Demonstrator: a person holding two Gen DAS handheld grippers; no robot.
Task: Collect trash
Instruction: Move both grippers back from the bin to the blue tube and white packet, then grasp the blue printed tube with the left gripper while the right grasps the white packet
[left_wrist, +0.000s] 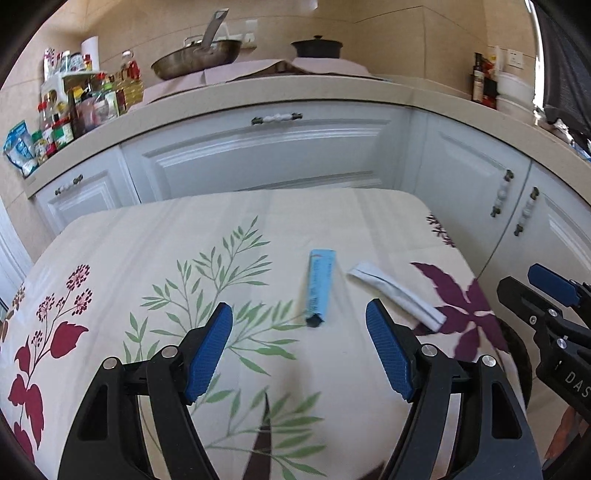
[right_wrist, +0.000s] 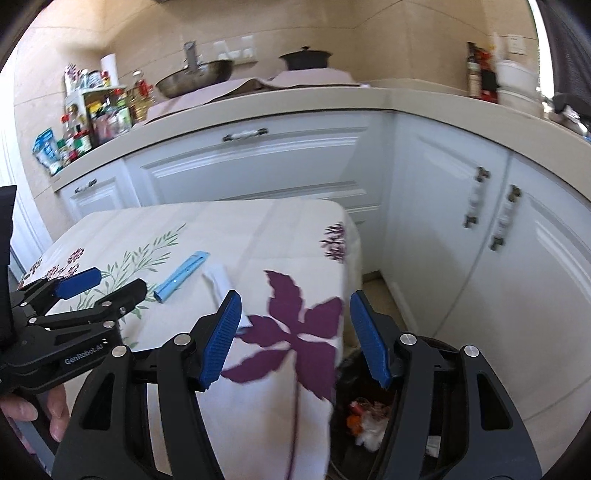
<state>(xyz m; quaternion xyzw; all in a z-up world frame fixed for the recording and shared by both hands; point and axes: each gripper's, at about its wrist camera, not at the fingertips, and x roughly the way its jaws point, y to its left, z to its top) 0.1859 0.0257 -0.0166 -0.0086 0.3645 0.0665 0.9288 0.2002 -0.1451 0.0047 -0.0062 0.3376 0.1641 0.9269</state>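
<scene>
A: Item one, far left?

B: Left gripper (left_wrist: 299, 350), black frame, blue ribbed pads, jaws spread wide with nothing between them. It hangs over the near half of the table (left_wrist: 110, 266), which wears a cream cloth printed with green sprigs and red and purple leaves.

A: Trash on the table?

B: Two pieces, both toward the right edge. A light-blue paper box (left_wrist: 319, 286), long and narrow, lies flat, its dark open end toward the near edge. Just beside it on the right, apart from it, a white folded wrapper (left_wrist: 395, 295) lies slantwise, its near end resting on the purple leaf print.

A: Same pieces from the right wrist view?

B: Listed again: light-blue paper box (right_wrist: 181, 276) and white folded wrapper (right_wrist: 221, 284), the wrapper partly hidden behind the left pad of the right gripper.

A: Right gripper?

B: Right gripper (right_wrist: 295, 339), same build, jaws spread, nothing held. It hangs over the table's near right corner. In the left wrist view it shows at the right edge of the picture.

A: Beyond that corner?

B: A black trash bin (right_wrist: 347, 373) on the floor against the table's right side, holding crumpled white and orange scraps.

A: Background?

B: White cabinets (left_wrist: 266, 155) under a beige counter; condiment bottles (left_wrist: 74, 110) at its left end, then a wok (left_wrist: 195, 59), then a dark lidded pot (left_wrist: 317, 46).
</scene>
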